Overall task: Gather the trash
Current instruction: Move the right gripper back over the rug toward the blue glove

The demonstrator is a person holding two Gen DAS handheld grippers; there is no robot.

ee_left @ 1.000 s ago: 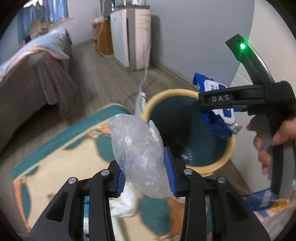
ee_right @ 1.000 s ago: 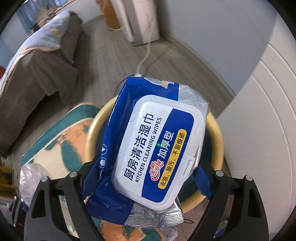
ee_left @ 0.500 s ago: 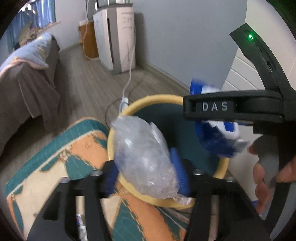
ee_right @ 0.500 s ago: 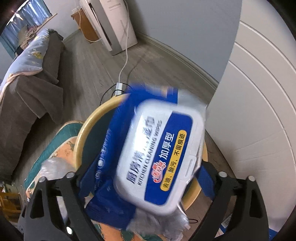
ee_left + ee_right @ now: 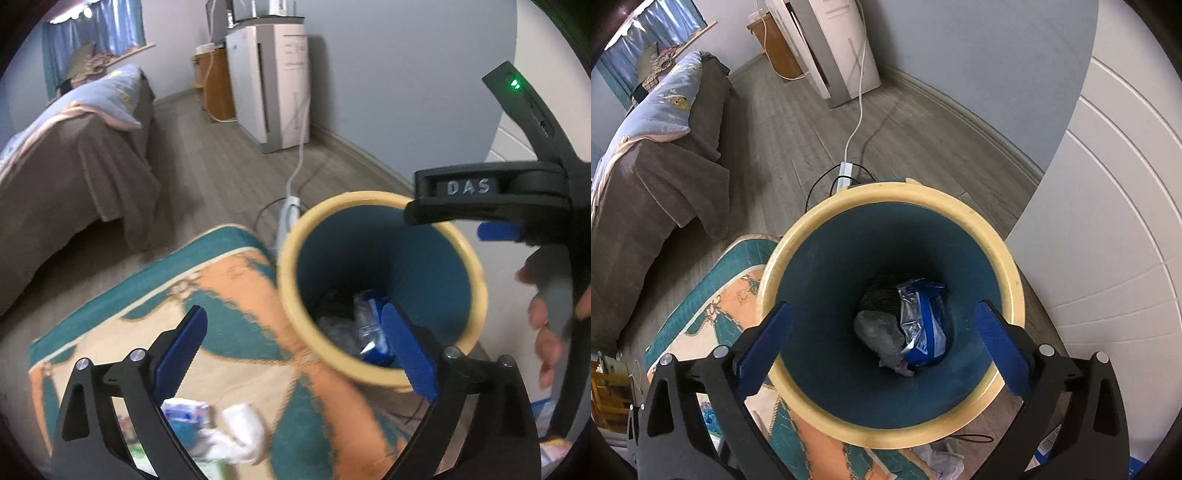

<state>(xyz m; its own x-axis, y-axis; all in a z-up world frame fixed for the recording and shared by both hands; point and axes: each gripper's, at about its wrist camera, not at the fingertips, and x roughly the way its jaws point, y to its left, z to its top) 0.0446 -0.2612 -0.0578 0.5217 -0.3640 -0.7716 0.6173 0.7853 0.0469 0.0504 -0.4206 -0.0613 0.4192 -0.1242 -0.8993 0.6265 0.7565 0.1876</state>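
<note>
A teal trash bin with a cream rim (image 5: 798, 236) (image 5: 291, 229) stands on the floor by the wall. At its bottom lie the blue wipes pack (image 5: 925, 325) (image 5: 371, 325) and the crumpled clear plastic bag (image 5: 881, 332) (image 5: 332, 326). My right gripper (image 5: 882, 345) is open and empty, straight above the bin mouth. It also shows in the left wrist view (image 5: 498, 221). My left gripper (image 5: 295, 354) is open and empty over the bin's near-left rim. White tissue (image 5: 240, 435) and a small blue-white packet (image 5: 184, 411) lie on the rug below it.
A teal and orange rug (image 5: 221, 288) lies left of the bin. A white power strip (image 5: 846, 171) with cables lies behind the bin. A brown covered bed (image 5: 74, 166), a white appliance (image 5: 273, 85) and a white panelled door (image 5: 1108, 221) surround the spot. Scraps (image 5: 942, 456) lie by the bin's base.
Both grippers have opened. The wipes pack and the plastic bag dropped from them into the bin and now lie at its bottom.
</note>
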